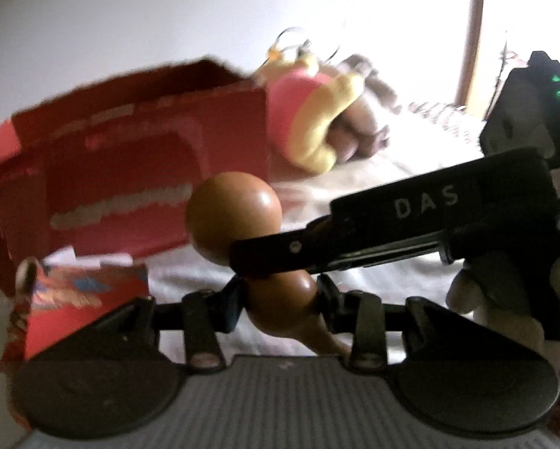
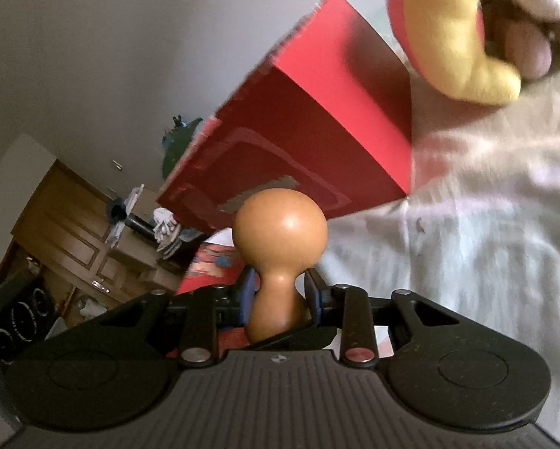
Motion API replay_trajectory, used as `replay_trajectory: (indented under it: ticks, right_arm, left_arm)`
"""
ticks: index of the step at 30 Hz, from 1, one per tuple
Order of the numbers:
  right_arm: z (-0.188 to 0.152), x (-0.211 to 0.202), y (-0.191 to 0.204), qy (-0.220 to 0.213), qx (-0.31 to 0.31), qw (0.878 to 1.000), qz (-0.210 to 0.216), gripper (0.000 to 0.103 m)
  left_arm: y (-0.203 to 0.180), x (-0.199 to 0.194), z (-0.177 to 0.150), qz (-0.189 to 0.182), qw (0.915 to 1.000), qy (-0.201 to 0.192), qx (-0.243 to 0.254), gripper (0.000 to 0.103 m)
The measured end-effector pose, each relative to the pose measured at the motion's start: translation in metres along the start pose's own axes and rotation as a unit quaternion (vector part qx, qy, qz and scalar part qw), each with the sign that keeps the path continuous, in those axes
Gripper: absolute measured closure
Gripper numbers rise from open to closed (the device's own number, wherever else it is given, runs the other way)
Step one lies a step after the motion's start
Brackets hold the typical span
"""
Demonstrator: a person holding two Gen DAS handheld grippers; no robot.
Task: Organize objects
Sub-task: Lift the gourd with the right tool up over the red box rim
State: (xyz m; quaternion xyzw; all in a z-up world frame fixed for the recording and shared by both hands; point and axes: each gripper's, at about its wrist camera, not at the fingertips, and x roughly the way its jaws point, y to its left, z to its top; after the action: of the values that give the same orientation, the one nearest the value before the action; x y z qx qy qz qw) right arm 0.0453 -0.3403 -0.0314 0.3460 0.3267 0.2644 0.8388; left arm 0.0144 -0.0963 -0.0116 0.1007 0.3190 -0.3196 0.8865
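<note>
A: Which gripper holds the gourd (image 1: 233, 217)?

B: Both — left gripper (image 1: 280, 299) and right gripper (image 2: 280, 292) clamp its narrow waist, bulb jutting beyond the fingertips.

A: And ahead?

B: The red box (image 2: 317, 119), then a plush toy (image 2: 455, 37).

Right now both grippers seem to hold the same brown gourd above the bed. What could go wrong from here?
1. The gourd is smooth and rounded. The left gripper and right gripper both clamp its narrow part, so pulling apart could make it slip or crack.
2. If dropped, it could roll across the white sheet.
3. The red box stands close ahead; a forward swing may knock it into the plush toy.
</note>
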Motion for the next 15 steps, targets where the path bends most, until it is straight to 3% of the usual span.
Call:
replay_trajectory:
  ticks: [8, 15]
  right_arm:
    - [0.04, 0.017, 0.09, -0.041, -0.067, 0.997, -0.002, 0.071]
    - [0.096, 0.057, 0.128, -0.054, -0.131, 0.989, -0.033, 0.071]
  left_arm:
    - [0.016, -0.06, 0.055, -0.04, 0.9957, -0.072, 0.042, 0.065]
    - [0.06, -0.063, 0.116, -0.029, 0.9938, -0.097, 0.046, 0.065]
